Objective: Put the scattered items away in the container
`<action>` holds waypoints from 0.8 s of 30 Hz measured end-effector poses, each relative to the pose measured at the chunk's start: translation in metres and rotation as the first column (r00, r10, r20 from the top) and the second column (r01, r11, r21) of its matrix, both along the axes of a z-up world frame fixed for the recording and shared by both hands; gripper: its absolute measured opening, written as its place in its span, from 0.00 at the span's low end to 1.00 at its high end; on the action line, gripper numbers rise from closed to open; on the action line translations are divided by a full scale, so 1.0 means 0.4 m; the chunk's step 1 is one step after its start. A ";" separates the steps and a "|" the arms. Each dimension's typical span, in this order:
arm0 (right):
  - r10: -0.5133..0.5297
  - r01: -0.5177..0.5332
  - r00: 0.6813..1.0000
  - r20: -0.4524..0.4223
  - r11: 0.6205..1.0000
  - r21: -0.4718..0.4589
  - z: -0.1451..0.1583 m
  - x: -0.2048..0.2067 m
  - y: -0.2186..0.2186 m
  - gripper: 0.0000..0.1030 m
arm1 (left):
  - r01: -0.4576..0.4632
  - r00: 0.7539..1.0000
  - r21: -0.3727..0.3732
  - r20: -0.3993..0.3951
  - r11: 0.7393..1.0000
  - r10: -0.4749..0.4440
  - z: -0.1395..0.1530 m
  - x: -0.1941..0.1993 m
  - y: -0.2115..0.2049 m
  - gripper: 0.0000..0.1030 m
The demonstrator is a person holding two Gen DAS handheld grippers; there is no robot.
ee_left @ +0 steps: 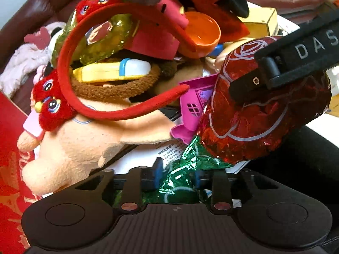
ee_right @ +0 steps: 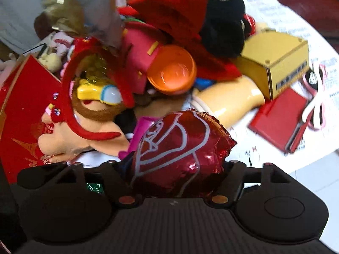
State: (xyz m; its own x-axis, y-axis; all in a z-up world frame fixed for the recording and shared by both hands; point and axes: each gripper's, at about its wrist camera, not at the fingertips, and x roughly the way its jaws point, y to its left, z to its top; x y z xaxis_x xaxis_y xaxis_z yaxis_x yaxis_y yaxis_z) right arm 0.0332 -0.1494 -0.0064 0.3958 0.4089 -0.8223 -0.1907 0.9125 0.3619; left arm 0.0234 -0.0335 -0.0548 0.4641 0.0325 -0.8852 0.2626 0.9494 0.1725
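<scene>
The left hand-held gripper (ee_left: 175, 177) was nearly closed, its blue-padded fingers clamped on the crumpled green foil stem (ee_left: 180, 175) of a foil rose balloon. The right hand-held gripper (ee_right: 178, 169) stood much wider, its two fingers set on either side of the balloon's red foil head (ee_right: 178, 148); in the left wrist view one black finger (ee_left: 250, 84) lay against that head, yet whether the pads truly pressed it I cannot tell.

There was one balloon, one heap and two hand-held grippers. The balloon was shiny and wrinkled, dark red with a rose outline drawn in silver lines, and green at the stem. It hung at the near right edge of the heap, just above a printed sheet of paper (ee_left: 169, 150).

The heap of toys filled the far side of a white table (ee_right: 275, 158). In order of size it held a peach plush animal (ee_left: 84, 146), a red gift bag (ee_right: 19, 105) on the left, a yellow cardboard box (ee_right: 275, 67) on the right, a red headband (ee_left: 70, 59) bearing two fuzzy red faces, a magenta plastic toy house (ee_left: 195, 105), an orange bowl (ee_right: 173, 72), and one yellow-and-white toy (ee_left: 114, 69).
</scene>
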 end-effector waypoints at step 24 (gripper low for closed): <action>0.211 -0.217 0.965 0.155 0.976 0.019 0.240 -0.070 0.082 0.69 | -0.055 0.996 -0.061 0.065 0.997 0.059 0.279 -0.132 0.079 0.15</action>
